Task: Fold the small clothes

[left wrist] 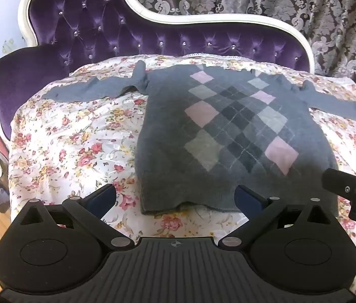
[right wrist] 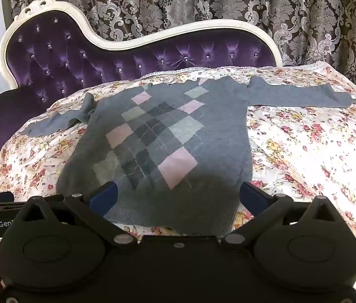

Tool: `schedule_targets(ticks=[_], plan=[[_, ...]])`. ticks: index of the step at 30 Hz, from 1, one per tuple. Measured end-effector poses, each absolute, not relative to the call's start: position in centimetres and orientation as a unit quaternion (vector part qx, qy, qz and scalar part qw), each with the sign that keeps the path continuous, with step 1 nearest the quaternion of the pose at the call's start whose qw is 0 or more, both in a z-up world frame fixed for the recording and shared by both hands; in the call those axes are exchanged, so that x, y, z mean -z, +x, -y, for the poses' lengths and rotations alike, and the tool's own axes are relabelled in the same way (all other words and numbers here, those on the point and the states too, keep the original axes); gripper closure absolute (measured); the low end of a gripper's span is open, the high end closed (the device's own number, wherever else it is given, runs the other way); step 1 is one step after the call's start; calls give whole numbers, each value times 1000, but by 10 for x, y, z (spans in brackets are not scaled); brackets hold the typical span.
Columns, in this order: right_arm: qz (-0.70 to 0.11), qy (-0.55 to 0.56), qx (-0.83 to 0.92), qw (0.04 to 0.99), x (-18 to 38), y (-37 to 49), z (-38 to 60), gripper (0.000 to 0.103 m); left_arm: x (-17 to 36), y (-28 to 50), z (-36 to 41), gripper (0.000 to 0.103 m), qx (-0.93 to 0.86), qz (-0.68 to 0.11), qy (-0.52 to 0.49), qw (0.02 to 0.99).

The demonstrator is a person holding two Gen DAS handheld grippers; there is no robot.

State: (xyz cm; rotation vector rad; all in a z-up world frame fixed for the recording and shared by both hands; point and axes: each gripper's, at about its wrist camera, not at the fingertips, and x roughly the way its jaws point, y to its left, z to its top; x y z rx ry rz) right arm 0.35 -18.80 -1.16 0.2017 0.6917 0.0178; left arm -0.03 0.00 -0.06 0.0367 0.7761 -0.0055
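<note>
Floral cover (left wrist: pixel 64 146) bears flat sweater (left wrist: pixel 228 131) (sleeves spread), both grippers' fingers apart.

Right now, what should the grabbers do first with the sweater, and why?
Probably close on the hem corners. The gray argyle sweater lies flat and unfolded on the floral cover, sleeves out. Left gripper and right gripper both hover at the hem, jaws open, holding nothing.

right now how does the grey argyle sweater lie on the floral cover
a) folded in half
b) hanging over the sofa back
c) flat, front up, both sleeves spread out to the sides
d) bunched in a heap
c: the sweater lies flat on the floral cover with its argyle front up and a sleeve stretched out to each side, no fold made yet.
</note>
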Motion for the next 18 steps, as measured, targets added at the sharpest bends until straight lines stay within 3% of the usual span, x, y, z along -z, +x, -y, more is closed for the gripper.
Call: schedule_targets(ticks=[18], plan=[[-347, 95, -13, 933, 16, 2, 181, 1, 6, -2, 0, 2, -6, -388, 24, 921]])
